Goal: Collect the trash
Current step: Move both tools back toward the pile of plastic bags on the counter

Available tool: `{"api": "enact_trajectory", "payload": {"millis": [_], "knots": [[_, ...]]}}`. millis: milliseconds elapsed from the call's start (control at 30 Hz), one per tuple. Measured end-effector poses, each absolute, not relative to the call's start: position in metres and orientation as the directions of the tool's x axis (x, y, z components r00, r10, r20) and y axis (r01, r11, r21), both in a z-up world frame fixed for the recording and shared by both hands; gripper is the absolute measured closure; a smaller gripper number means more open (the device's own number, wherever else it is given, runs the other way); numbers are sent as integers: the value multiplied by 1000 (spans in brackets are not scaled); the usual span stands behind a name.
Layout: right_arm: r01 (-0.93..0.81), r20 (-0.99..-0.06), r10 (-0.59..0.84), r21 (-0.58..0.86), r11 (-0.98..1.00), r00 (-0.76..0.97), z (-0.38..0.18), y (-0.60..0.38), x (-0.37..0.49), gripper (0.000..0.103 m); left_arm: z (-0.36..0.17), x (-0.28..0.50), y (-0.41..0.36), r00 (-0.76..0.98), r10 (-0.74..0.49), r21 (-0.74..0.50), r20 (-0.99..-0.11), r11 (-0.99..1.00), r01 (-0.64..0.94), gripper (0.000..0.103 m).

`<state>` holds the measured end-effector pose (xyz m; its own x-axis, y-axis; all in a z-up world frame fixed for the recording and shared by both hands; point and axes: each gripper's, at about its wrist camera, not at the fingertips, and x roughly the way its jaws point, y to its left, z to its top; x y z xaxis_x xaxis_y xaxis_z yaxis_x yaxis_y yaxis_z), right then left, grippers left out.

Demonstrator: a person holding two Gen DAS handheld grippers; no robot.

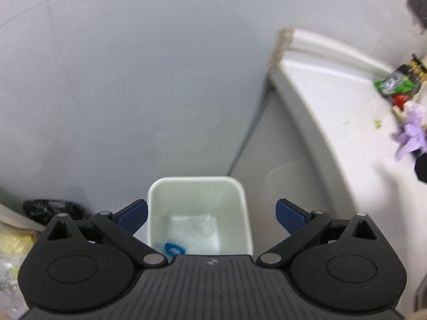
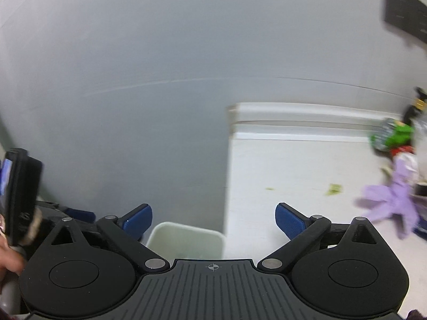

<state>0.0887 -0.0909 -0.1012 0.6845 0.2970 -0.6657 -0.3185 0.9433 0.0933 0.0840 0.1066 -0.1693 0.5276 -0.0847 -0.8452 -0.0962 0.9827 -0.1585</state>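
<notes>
A white trash bin point(image 1: 198, 213) stands on the floor beside the white counter point(image 1: 333, 112). It holds clear plastic point(image 1: 194, 229) and a blue item point(image 1: 173, 248). My left gripper point(image 1: 210, 216) is open and empty, straight above the bin. My right gripper point(image 2: 213, 218) is open and empty, above the bin's point(image 2: 186, 237) right edge and the counter's point(image 2: 293, 165) left edge. Trash lies on the counter at the right: a purple glove point(image 2: 395, 200), a green wrapper point(image 2: 395, 136) and small green scraps point(image 2: 333, 188). The glove point(image 1: 411, 133) and wrapper point(image 1: 395, 84) also show in the left wrist view.
A grey wall point(image 1: 133, 80) rises behind the bin and counter. A black bag point(image 1: 50, 209) lies on the floor left of the bin. The left gripper's body point(image 2: 21, 194) and a hand show at the right wrist view's left edge. A dark object point(image 2: 405, 18) hangs on the wall.
</notes>
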Motion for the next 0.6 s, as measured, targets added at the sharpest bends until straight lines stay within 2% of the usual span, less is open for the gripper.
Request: {"api": "enact_trajectory", "payload": {"millis": [367,467,600], "knots": [[-137,-654,101,-4,991,749,-105,-187,69,2,-126,102,39,585,-207,-198,-784,977,80,1],[-101,-671,79,5,995,737,-103,-213,70,2,-125,114,16,578,-255,-210,-775,967,145,1],[-65,-645,67,27,997,761,-93,-248,71,2,-122,130,-22,560,-317,-227,-765,947,226,1]]}}
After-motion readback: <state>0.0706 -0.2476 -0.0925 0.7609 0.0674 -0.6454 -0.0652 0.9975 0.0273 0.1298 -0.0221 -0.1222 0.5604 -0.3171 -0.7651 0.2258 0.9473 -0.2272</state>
